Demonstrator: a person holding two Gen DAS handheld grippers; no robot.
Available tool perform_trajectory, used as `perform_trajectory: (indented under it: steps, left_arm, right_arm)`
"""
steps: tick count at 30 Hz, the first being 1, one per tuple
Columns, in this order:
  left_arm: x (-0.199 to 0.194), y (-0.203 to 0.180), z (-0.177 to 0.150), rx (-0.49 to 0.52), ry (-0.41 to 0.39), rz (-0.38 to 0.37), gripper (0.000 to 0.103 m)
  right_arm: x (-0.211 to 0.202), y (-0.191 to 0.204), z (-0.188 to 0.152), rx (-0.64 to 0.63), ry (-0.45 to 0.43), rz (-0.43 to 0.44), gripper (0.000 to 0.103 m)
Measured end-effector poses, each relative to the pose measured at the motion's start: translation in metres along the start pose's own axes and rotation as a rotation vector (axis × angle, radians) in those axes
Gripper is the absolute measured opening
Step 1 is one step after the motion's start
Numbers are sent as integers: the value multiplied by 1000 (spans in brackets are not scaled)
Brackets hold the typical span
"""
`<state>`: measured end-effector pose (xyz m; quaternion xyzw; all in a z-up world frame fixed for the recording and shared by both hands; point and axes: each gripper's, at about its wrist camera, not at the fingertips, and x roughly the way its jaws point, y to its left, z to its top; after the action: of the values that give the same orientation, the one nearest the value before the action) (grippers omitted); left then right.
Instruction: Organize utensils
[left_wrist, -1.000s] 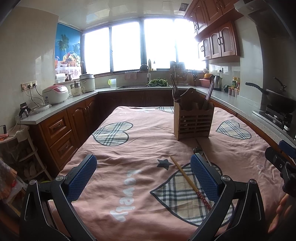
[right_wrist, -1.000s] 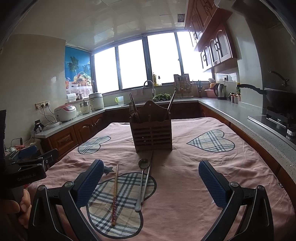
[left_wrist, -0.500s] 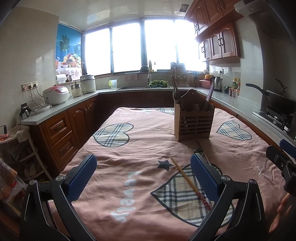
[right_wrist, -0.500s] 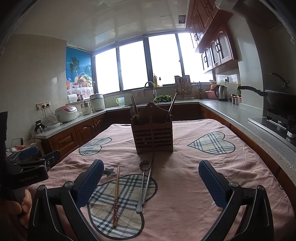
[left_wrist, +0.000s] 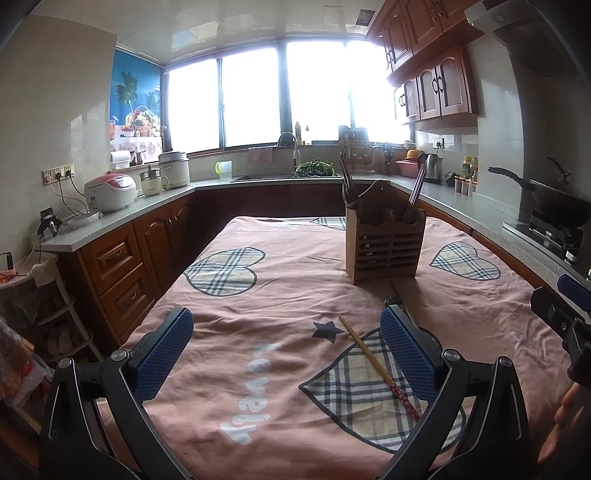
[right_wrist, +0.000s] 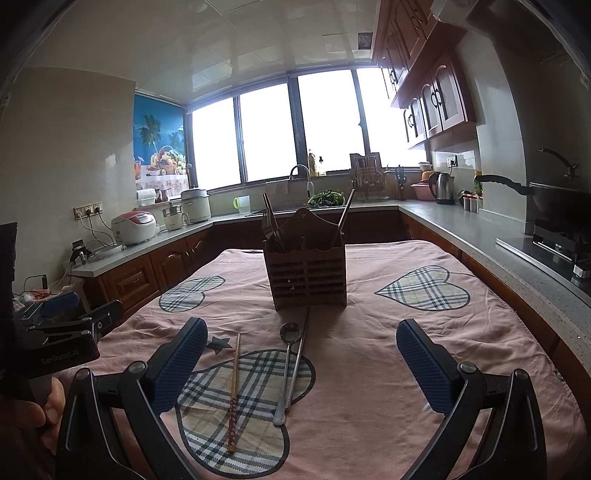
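A wooden slatted utensil holder (right_wrist: 308, 275) (left_wrist: 384, 247) stands upright mid-table with forks and chopsticks poking out. In front of it lie a metal spoon (right_wrist: 286, 369), a thin metal chopstick (right_wrist: 300, 360) beside it, and a wooden chopstick with a red patterned end (right_wrist: 233, 391) (left_wrist: 376, 365), all on a plaid heart patch. My right gripper (right_wrist: 301, 362) is open above the near table, its jaws wide on either side of the spoon and chopsticks. Wide open too is my left gripper (left_wrist: 286, 350), with nothing between its fingers; its right pad (left_wrist: 404, 354) hides most of the spoon.
The table wears a pink cloth (right_wrist: 369, 387) with plaid hearts. Wooden cabinets and a grey counter (left_wrist: 122, 218) ring the room, with rice cookers, a kettle and a wok on a stove (right_wrist: 557, 236). The left gripper's body (right_wrist: 55, 332) and a hand show at the right view's left edge.
Both views have drifted slightly; the holder and the utensils sit a little higher and farther in each view. Nothing was picked up and both grippers stay open.
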<state>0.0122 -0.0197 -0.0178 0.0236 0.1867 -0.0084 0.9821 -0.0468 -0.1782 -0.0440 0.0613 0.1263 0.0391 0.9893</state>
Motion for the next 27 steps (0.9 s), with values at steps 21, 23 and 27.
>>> perform_trajectory:
  steps: [21, 23, 27]
  left_arm:
    - [3, -5, 5, 11, -7, -12, 103]
    - [4, -6, 7, 12, -8, -14, 103]
    - [5, -9, 13, 16, -15, -23, 103]
  right_arm:
    - [1, -3, 4, 9, 1, 1, 103]
    - [2, -5, 5, 11, 3, -1, 103]
    - [7, -8, 6, 18, 14, -3, 103]
